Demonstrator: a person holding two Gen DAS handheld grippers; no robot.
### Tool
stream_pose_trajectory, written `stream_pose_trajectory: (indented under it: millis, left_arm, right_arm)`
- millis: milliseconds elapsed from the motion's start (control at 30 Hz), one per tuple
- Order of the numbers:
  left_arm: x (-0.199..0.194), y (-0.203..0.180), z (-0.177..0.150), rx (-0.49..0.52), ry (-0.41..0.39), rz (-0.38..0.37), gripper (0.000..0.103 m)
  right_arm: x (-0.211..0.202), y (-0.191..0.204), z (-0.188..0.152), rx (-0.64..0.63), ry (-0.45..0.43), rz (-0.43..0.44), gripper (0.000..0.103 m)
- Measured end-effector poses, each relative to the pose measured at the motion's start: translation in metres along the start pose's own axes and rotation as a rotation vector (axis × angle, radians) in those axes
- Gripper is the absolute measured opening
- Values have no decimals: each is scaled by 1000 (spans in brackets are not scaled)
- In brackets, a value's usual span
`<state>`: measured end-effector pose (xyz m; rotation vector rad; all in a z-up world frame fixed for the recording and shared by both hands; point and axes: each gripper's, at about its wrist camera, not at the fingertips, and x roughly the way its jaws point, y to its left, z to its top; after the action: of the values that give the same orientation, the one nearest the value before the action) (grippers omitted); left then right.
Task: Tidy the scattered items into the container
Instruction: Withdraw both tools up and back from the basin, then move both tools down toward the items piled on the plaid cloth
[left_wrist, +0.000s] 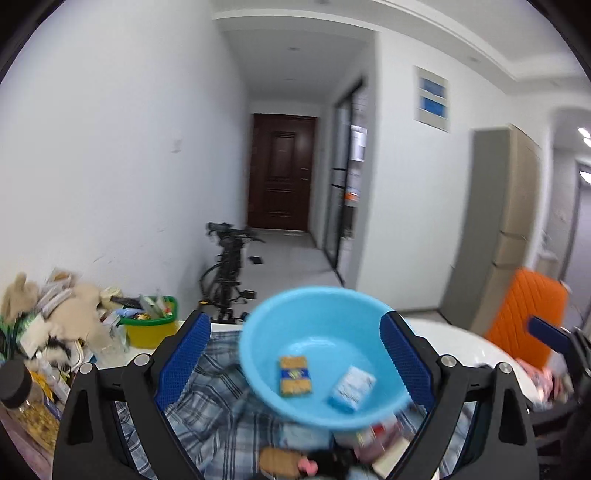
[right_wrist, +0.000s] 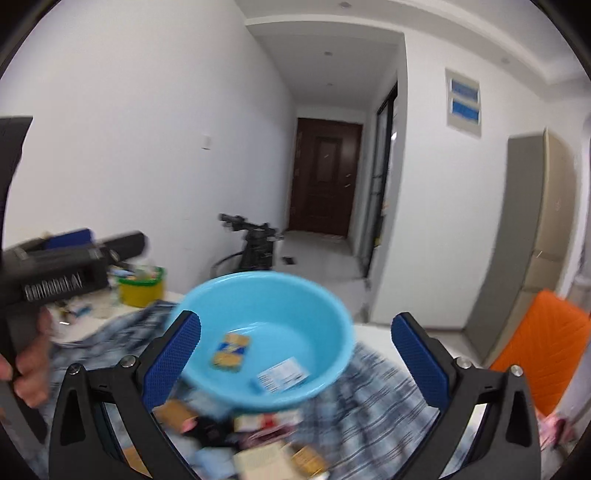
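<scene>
A light blue plastic basin sits on a plaid cloth. In it lie a yellow-and-blue snack packet and a pale blue-and-white packet. Several blurred small packets lie scattered on the cloth in front of the basin. My left gripper is open and empty, its blue pads either side of the basin. My right gripper is open and empty above the basin's near side.
A green-and-yellow tub of clutter, plush toys and a jar crowd the table's left. An orange chair stands right. A bicycle leans on the wall behind. The left gripper's body shows in the right wrist view.
</scene>
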<state>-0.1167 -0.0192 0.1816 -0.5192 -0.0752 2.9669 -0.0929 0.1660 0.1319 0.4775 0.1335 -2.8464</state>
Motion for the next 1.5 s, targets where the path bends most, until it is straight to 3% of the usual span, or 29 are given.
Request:
stream_pose_trajectory:
  millis: [67, 133, 267, 333, 433, 567, 700, 933, 1300, 1500]
  left_arm:
    - [-15, -8, -8, 9, 17, -56, 95]
    - [-32, -12, -20, 5, 27, -65, 95]
    - [-63, -21, -41, 45, 22, -38, 95]
    - [-72, -24, -47, 49, 29, -38, 95]
    - [-80, -24, -49, 39, 43, -67, 95]
    - [-92, -27, -51, 59, -14, -45, 95]
    - [-91, -25, -57, 71, -6, -56, 95]
    - [-67, -21, -95, 41, 118, -75, 95]
    - [-31, -19, -202, -40, 412, -131, 95]
    - [-29, -17, -234, -55, 480, -123, 95]
  right_arm:
    - [-12, 0, -6, 14, 31, 4, 103]
    - [-21, 1, -12, -25, 88, -33, 103]
    - [-64, -4, -27, -48, -14, -109, 103]
    - [-77, -8, -28, -26, -40, -105, 103]
    - [-83, -14, -24, 14, -42, -62, 103]
    - [-88, -16, -29, 31, -45, -68, 103]
    - [-90, -16, -40, 44, -48, -49, 103]
    - [-74, -12, -76, 11, 29, -79, 103]
    - [-51, -12, -162, 60, 250, -26, 103]
    - [-43, -20, -196, 124, 345, -10, 103]
